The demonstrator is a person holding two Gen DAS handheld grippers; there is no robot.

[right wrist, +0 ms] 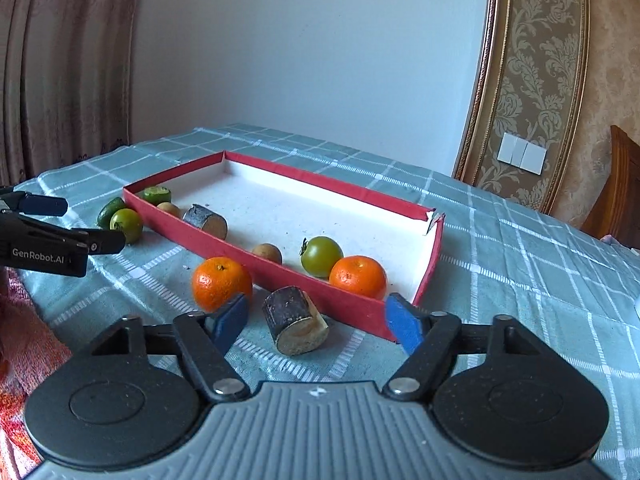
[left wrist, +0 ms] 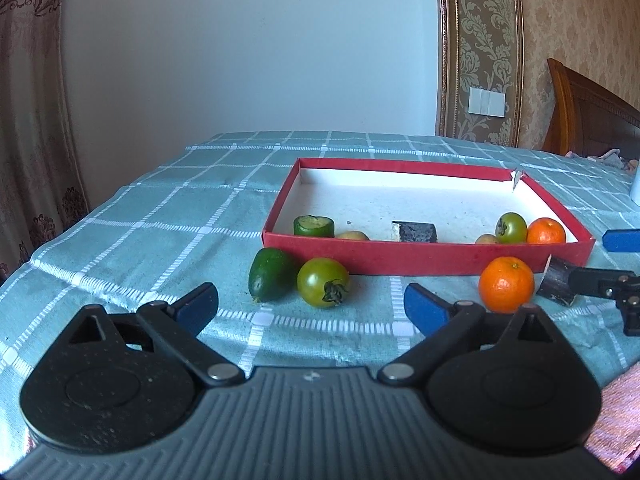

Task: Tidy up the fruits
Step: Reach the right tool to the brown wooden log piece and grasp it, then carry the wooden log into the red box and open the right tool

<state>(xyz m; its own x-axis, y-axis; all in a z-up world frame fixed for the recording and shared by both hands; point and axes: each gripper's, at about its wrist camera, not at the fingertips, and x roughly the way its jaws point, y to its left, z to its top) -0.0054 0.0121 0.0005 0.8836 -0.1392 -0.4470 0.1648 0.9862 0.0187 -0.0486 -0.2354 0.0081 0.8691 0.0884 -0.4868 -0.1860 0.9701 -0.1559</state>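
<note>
Red tray (right wrist: 276, 276) rim beside tongs (right wrist: 316, 322)

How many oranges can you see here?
2. One orange sits inside the red box, in its near corner beside a green tomato. The other orange lies on the tablecloth just outside the box's front wall.

Only one readable text: "GenRobot.AI", white letters on the black side of the left gripper (right wrist: 96, 224) body, seen in the right wrist view at the picture's left edge, over the near left part of the table (right wrist: 520, 264). A small white logo mark sits on the grey housing of each gripper near its top centre, too small to read. No labels or numbers readable on the red tray (right wrist: 280, 276), the fruits or the wall.
</note>
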